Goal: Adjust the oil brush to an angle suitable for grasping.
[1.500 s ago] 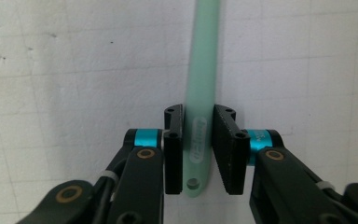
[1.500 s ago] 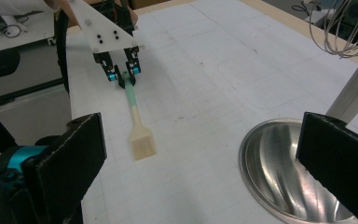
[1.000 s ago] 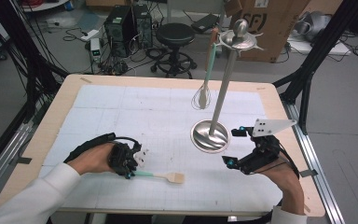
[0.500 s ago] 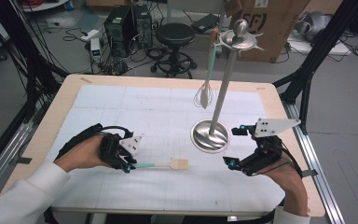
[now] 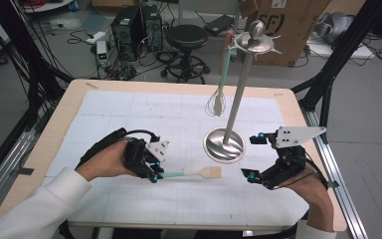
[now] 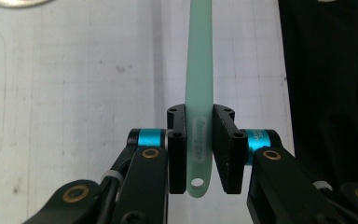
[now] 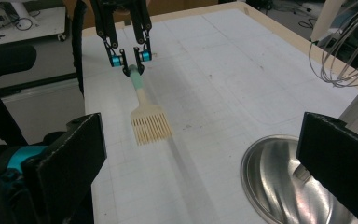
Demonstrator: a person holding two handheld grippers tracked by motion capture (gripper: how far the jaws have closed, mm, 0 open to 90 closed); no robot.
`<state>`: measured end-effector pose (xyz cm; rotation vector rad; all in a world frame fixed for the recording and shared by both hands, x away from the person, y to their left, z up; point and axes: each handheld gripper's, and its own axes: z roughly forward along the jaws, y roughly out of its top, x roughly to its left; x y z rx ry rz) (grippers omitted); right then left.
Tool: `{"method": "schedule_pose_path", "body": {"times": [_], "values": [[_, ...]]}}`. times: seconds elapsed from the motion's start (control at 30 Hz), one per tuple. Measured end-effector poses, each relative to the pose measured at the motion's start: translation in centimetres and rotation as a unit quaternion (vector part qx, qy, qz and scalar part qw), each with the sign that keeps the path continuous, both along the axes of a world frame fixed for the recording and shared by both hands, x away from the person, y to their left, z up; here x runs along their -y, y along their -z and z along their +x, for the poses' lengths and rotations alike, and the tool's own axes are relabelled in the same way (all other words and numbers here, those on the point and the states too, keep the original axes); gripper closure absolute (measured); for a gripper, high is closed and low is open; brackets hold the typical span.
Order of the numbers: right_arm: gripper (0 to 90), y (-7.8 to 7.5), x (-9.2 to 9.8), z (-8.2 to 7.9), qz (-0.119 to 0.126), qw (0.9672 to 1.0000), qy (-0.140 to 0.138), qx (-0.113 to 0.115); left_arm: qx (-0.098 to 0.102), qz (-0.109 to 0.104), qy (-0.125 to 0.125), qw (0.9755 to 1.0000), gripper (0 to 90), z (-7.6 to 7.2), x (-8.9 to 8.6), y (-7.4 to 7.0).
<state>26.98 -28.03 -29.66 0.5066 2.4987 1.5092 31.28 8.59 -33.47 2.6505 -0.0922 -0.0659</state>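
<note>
A basting brush (image 5: 199, 173) with a pale green handle and cream bristles is held level, low over the white mat. My left gripper (image 5: 155, 175) is shut on the handle's end, and the left gripper view shows the handle (image 6: 199, 70) pinched between the pads. In the right gripper view, the brush (image 7: 149, 123) points its bristles toward my right gripper (image 7: 205, 163), with the left gripper (image 7: 130, 59) behind it. My right gripper (image 5: 251, 157) stands open and empty just right of the metal stand's round base (image 5: 224, 145).
The stand's pole (image 5: 236, 99) rises to a hooked cap, where a wire whisk (image 5: 218, 102) with a green handle hangs. The base (image 7: 284, 182) and whisk (image 7: 349, 51) lie close to the right jaw. The table's wooden rim (image 5: 69, 107) frames the mat.
My left gripper has carried the brush to the right, so the bristles are closer to the stand's base. The right gripper has stayed put.
</note>
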Motion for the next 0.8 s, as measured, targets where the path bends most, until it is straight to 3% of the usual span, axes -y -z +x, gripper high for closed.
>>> {"method": "schedule_pose_path", "body": {"times": [0.17,0.43,0.8], "values": [[0.2,-0.1,0.2,-0.1,0.002,1.0,-0.002,0.006,-0.013,-0.014,0.0,0.9998,76.7,0.3,0.8,0.2],[0.3,-0.2,0.1,-0.2,0.002,0.9999,-0.007,0.009,-0.016,-0.039,-0.004,0.9991,76.6,0.7,2.0,1.1],[0.2,-0.1,0.3,-0.1,0.001,1.0,-0.005,0.006,-0.022,-0.061,-0.008,0.9978,76.6,1.3,5.0,3.4]]}}
